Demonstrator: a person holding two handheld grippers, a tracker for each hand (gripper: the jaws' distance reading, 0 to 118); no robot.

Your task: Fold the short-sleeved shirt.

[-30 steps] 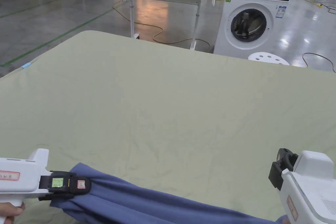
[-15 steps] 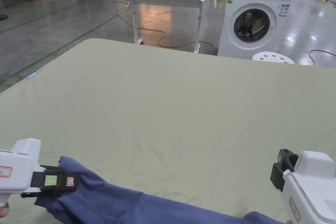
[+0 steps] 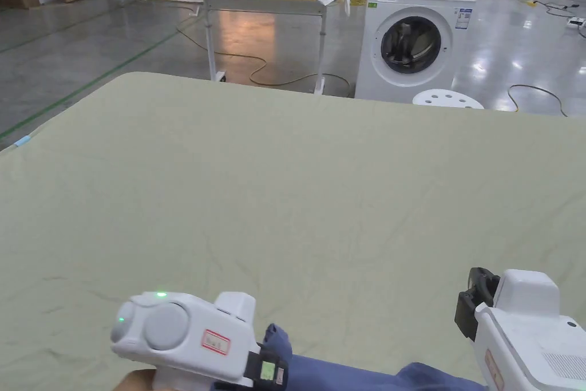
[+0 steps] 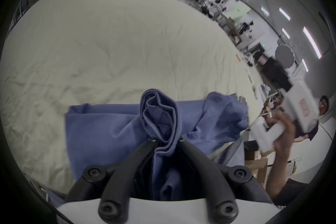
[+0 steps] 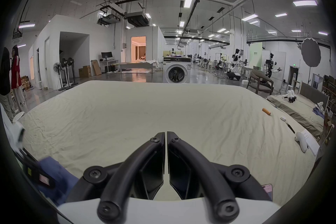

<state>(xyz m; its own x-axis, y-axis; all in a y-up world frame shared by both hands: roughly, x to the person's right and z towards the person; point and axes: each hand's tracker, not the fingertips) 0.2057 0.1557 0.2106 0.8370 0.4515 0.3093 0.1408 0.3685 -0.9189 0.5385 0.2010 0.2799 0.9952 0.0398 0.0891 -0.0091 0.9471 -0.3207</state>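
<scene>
Since my left gripper [image 4: 166,140] pinches bunched blue shirt [image 4: 112,124] at 6 o'clock of worktop [image 3: 297,180], right gripper [image 5: 166,134] closed empty; fabric's soft, floppy, light; I'd grab hem corners.

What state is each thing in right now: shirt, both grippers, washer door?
blue shirt: bunched, unfolded, lying at the near edge of the bed sheet.
left gripper: shut on a gathered fold of the shirt.
right gripper: shut, empty, above the sheet.
washing machine door: looks closed.
</scene>
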